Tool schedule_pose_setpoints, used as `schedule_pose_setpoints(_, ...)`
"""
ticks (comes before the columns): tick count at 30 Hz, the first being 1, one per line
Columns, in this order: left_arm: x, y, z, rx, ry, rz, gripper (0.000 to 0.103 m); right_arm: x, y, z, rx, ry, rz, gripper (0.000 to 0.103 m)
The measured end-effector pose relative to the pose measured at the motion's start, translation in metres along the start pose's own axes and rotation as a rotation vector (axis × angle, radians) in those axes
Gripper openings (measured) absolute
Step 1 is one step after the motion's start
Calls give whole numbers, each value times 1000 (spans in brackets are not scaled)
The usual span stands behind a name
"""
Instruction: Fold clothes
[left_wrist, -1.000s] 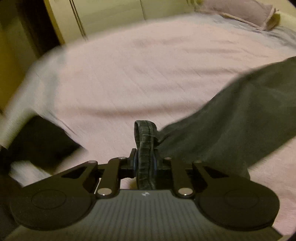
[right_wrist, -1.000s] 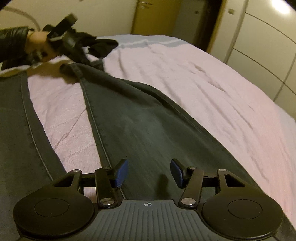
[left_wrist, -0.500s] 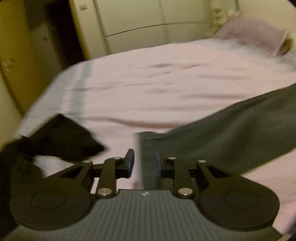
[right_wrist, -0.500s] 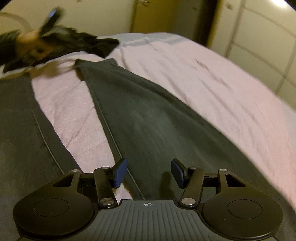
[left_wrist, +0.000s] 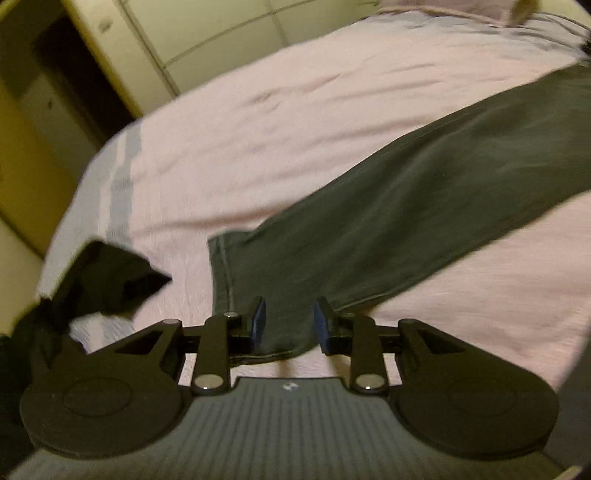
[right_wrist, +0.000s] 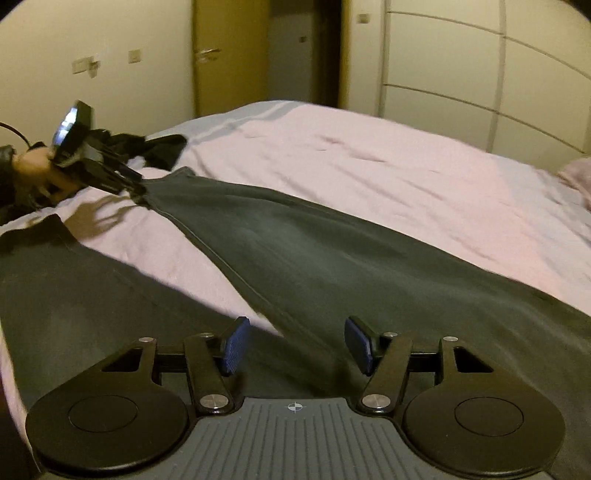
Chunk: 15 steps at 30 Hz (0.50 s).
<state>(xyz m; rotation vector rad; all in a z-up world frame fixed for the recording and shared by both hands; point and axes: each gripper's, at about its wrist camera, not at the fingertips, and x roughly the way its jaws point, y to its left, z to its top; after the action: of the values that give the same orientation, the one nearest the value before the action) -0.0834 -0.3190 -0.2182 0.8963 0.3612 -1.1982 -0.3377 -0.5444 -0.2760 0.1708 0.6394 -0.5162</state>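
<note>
Dark grey trousers (right_wrist: 332, 258) lie spread on a pink bedspread (right_wrist: 388, 166), legs apart. In the left wrist view one trouser leg (left_wrist: 388, 210) runs from the upper right down to its hem (left_wrist: 221, 273). My left gripper (left_wrist: 288, 321) is open, its jaws straddling the hem end of that leg without gripping it. It also shows in the right wrist view (right_wrist: 136, 188) at the far hem. My right gripper (right_wrist: 295, 343) is open and empty, hovering above the crotch area where the two legs meet.
A heap of black clothing (left_wrist: 107, 280) lies at the bed's left corner, beside the hem. A pink pillow (left_wrist: 443, 7) is at the head of the bed. Wardrobe doors (right_wrist: 480, 74) and a room door (right_wrist: 229, 55) stand beyond the bed.
My left gripper was shut on the trouser hem held up; it has opened and the hem now lies flat on the bed. The right gripper stayed open and lifted slightly.
</note>
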Motion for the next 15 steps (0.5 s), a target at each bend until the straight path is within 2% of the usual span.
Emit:
schedule_pose_setpoints(5,-52,-55,20,79,-95,-62,27,-68,-47,-55,166,31,-139,61)
schedule_pose_setpoints(7,-68,-86,29,105,-134,-103,32,-99,-67,-74,223,25,-189,61)
schedule_pose_setpoints(11,-88,-152,50,153,-193,-192,35,-153,-107,-98,277,-11,-270,61)
schedule_pose_setpoints(15,-95,-221,73,229,-227,-289,36,-179,-163,-106,325,-34,-296,61)
